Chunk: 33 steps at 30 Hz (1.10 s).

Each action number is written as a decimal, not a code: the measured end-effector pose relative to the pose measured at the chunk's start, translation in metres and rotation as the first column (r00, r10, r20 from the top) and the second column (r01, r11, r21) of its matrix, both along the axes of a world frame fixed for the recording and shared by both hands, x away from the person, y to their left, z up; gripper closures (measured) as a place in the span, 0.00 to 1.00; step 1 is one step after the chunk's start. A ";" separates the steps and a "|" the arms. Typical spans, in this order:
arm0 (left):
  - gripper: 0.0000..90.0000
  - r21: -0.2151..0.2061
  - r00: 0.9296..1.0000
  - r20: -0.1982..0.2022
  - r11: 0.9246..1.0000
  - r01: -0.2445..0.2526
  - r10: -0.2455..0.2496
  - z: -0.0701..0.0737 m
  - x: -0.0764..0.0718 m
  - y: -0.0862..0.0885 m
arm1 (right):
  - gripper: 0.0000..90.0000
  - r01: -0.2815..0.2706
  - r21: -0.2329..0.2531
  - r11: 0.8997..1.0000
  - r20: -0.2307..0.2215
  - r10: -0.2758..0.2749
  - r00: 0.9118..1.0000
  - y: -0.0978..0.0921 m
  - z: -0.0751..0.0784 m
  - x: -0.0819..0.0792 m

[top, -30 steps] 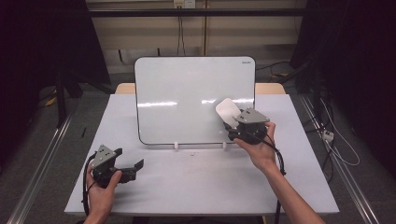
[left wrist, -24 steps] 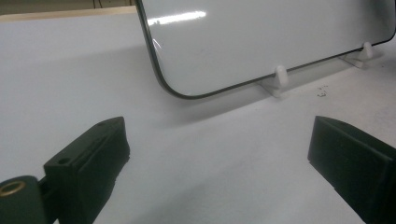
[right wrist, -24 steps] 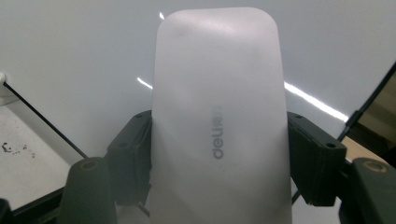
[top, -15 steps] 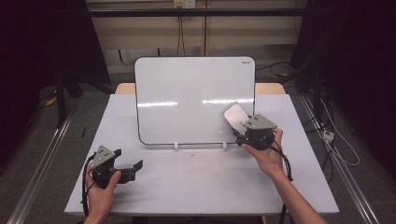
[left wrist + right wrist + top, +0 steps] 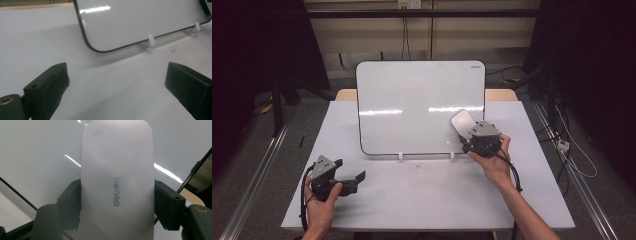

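**Eraser pinched against the whiteboard**

Pinching a white eraser (image 5: 117,182) between both jaws of the right claw (image 5: 468,135), with the jaws pressing on its long sides. Holding that eraser (image 5: 461,122) up against the lower right part of the whiteboard (image 5: 412,100), just above the board's bottom edge and near its right foot (image 5: 453,155). Standing upright on two small white feet at the far half of the tabletop (image 5: 422,200), tilting slightly back. Resting the left claw (image 5: 354,178) low over the tabletop, in front of the whiteboard's lower left corner (image 5: 86,42) and well apart from it. Spreading wide, with nothing between the left jaws but bare tabletop (image 5: 112,82).
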<state>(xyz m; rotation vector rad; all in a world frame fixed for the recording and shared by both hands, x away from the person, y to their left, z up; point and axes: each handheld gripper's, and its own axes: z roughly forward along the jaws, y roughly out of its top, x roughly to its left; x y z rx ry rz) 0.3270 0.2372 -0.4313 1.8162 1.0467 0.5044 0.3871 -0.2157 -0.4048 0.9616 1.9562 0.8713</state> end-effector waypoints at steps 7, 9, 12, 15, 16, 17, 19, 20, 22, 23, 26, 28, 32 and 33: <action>0.05 0.003 1.000 0.005 1.000 -0.004 0.004 0.001 -0.002 -0.001 | 0.34 0.000 -0.011 1.000 -0.006 0.000 1.000 0.001 -0.001 0.002; 0.05 0.007 1.000 0.002 1.000 -0.004 0.004 0.001 -0.001 -0.002 | 0.34 -0.001 -0.002 1.000 -0.012 0.001 1.000 0.001 -0.001 0.002; 0.05 0.008 1.000 0.000 1.000 -0.006 0.006 0.001 -0.001 -0.003 | 0.34 -0.001 0.001 1.000 -0.015 0.001 1.000 0.001 -0.001 0.002; 0.05 0.008 1.000 -0.005 1.000 -0.013 0.013 0.000 -0.001 -0.003 | 0.33 -0.004 0.019 1.000 -0.023 0.005 1.000 -0.001 -0.001 0.002; 0.05 0.013 1.000 -0.005 1.000 -0.013 0.013 0.000 -0.001 -0.003 | 0.33 -0.005 0.022 1.000 -0.025 0.005 1.000 -0.001 -0.001 0.002; 0.05 0.013 1.000 -0.005 1.000 -0.014 0.014 0.000 0.000 -0.004 | 0.33 -0.008 0.028 1.000 -0.025 0.008 1.000 -0.001 -0.001 0.003; 0.05 0.019 1.000 -0.003 1.000 -0.011 0.011 0.000 0.000 -0.004 | 0.32 -0.011 0.040 0.999 -0.036 0.013 0.999 -0.003 0.000 0.003; 0.05 0.016 1.000 -0.002 1.000 -0.011 0.011 0.000 0.000 -0.005 | 0.32 -0.014 0.043 0.999 -0.039 0.016 0.999 -0.004 0.000 0.003; 0.05 0.016 1.000 -0.004 1.000 -0.010 0.010 0.000 -0.001 -0.005 | 0.30 -0.016 0.058 0.998 -0.045 0.018 0.999 -0.005 0.001 0.003; 0.05 0.019 1.000 -0.005 1.000 -0.009 0.009 0.000 -0.001 -0.004 | 0.28 -0.017 0.064 0.998 -0.050 0.020 0.999 -0.006 0.001 0.004; 0.06 0.016 1.000 -0.005 1.000 -0.012 0.012 -0.001 -0.001 -0.003 | 0.22 -0.012 0.088 0.996 -0.050 0.016 0.999 -0.007 0.002 0.004; 0.05 0.014 1.000 -0.005 1.000 -0.012 0.012 0.000 -0.001 -0.002 | 0.18 -0.025 0.100 0.995 -0.051 0.030 0.998 -0.008 0.003 0.003; 0.05 0.013 1.000 -0.002 1.000 -0.003 0.003 0.000 -0.001 -0.003 | 0.09 -0.016 0.118 0.993 -0.058 0.023 0.998 -0.007 0.004 0.003; 0.06 0.013 1.000 -0.001 1.000 -0.002 0.003 0.000 -0.001 -0.003 | 0.07 -0.017 0.129 0.991 -0.058 0.025 0.998 -0.008 0.004 0.003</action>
